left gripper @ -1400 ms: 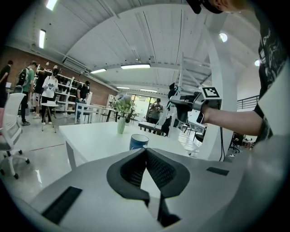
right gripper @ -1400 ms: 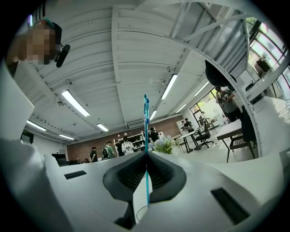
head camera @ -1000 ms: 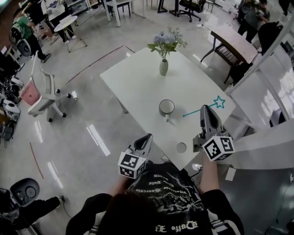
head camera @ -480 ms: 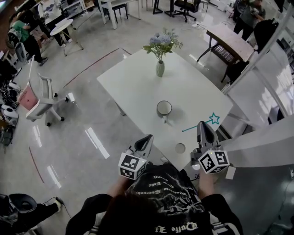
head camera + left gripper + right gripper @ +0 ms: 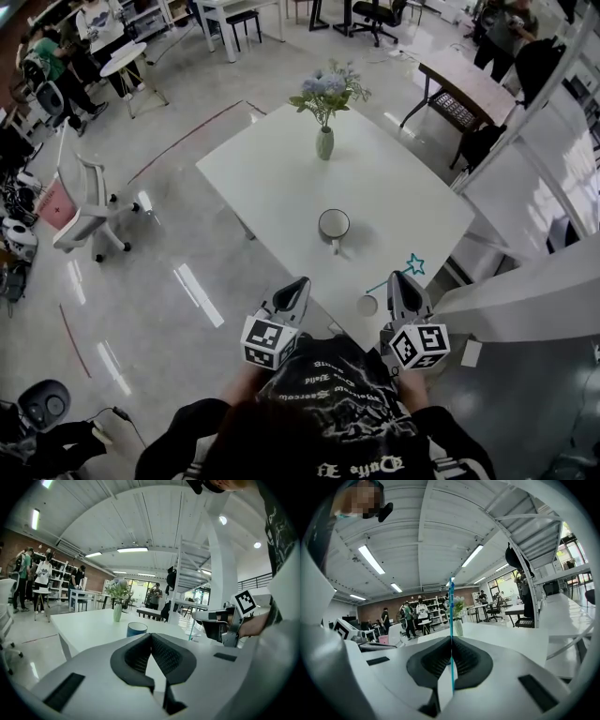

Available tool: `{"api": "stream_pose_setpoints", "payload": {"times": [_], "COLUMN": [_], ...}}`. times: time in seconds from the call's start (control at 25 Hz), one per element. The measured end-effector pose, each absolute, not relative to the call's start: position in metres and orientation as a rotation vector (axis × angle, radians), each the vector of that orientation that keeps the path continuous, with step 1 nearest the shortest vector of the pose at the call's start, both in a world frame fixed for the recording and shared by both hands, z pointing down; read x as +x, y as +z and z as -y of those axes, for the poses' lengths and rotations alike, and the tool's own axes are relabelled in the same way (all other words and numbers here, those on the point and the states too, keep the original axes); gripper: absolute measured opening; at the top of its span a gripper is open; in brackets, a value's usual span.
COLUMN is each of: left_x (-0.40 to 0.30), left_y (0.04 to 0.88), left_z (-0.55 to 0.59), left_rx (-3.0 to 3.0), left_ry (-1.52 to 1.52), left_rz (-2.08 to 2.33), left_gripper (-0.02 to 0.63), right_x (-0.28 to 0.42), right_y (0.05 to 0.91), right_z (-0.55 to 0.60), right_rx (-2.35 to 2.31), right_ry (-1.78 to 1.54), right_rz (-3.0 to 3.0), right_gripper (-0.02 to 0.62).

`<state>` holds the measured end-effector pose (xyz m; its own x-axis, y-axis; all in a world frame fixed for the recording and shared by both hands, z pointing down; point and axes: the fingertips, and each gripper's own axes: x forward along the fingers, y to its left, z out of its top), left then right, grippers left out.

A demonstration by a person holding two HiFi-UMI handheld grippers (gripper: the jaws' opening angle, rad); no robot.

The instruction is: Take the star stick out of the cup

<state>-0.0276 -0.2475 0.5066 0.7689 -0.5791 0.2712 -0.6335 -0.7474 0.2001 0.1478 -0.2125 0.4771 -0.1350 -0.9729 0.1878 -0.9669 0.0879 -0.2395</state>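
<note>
Star stick [image 5: 411,266], teal, fully clear of the cup [image 5: 334,225]: it lies nearly level in the air, below and to the right of the cup in the head view, over the table's [image 5: 272,173] near corner. Its star end points away from the cup. The right hand-held gripper [image 5: 400,279] is clamped on the thin shaft, which runs up between the closed pads in the right gripper view [image 5: 451,620].

Compared with one second earlier, the right hand-held gripper has drawn back toward the person and sunk. The star, then well to the right of the cup and level with it, now sits nearer the table edge, close to a small round disc [image 5: 367,304]. The removal itself appears complete; the stick seems to be on its way to being set down or simply held.

The left hand-held gripper [image 5: 300,284], on the near side of the cup, has its jaws together on nothing and keeps its earlier place. The cup stands unmoved, with a vase of flowers [image 5: 324,141] beyond it.
</note>
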Motion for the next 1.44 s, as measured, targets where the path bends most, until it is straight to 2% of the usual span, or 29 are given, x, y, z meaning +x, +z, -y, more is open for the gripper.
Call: {"api": "stream_pose_setpoints", "payload": {"times": [1.44], "left_x": [-0.014], "left_y": [0.510], "left_z": [0.249], "left_rx": [2.684], "left_ry": [0.283], "left_rz": [0.926], "left_gripper": [0.020], "right_x": [0.140], "right_y": [0.491], "right_z": [0.212], "right_rx": [-2.075], "right_ry": [-0.450], "right_rz": [-2.433], "right_gripper": [0.009]}}
